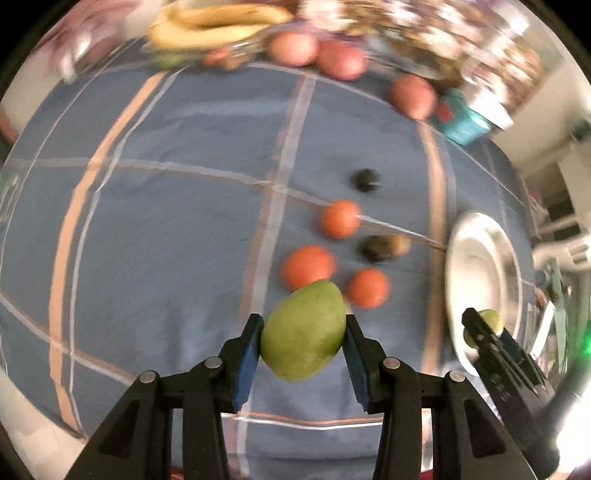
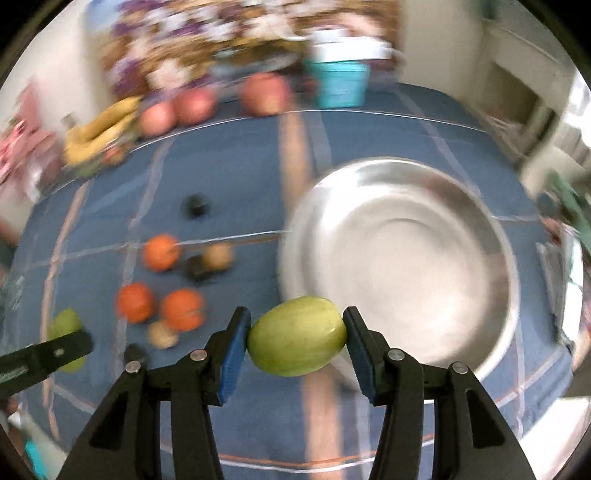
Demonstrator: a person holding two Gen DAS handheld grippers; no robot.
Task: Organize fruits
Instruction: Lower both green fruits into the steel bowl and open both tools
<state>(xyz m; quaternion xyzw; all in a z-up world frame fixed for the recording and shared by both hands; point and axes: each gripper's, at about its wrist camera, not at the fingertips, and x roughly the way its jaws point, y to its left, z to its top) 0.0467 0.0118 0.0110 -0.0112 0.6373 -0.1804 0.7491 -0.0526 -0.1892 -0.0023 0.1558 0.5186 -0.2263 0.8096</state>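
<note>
My left gripper (image 1: 303,336) is shut on a green mango (image 1: 303,330) and holds it above the blue checked tablecloth (image 1: 166,221). My right gripper (image 2: 297,338) is shut on a pale green fruit (image 2: 297,336) at the near left rim of a steel bowl (image 2: 406,258). In the left wrist view the right gripper (image 1: 484,328) and its fruit (image 1: 489,319) show over the bowl (image 1: 480,266). Three oranges (image 1: 308,266) (image 1: 339,218) (image 1: 368,288), a kiwi (image 1: 386,246) and a dark fruit (image 1: 365,180) lie on the cloth. The views are blurred.
Bananas (image 1: 214,26) and red apples (image 1: 293,48) (image 1: 341,59) (image 1: 412,95) lie along the far edge. A teal box (image 2: 340,83) stands at the back beside a flowered backdrop. Small brown and dark fruits (image 2: 162,334) lie near the oranges (image 2: 181,308).
</note>
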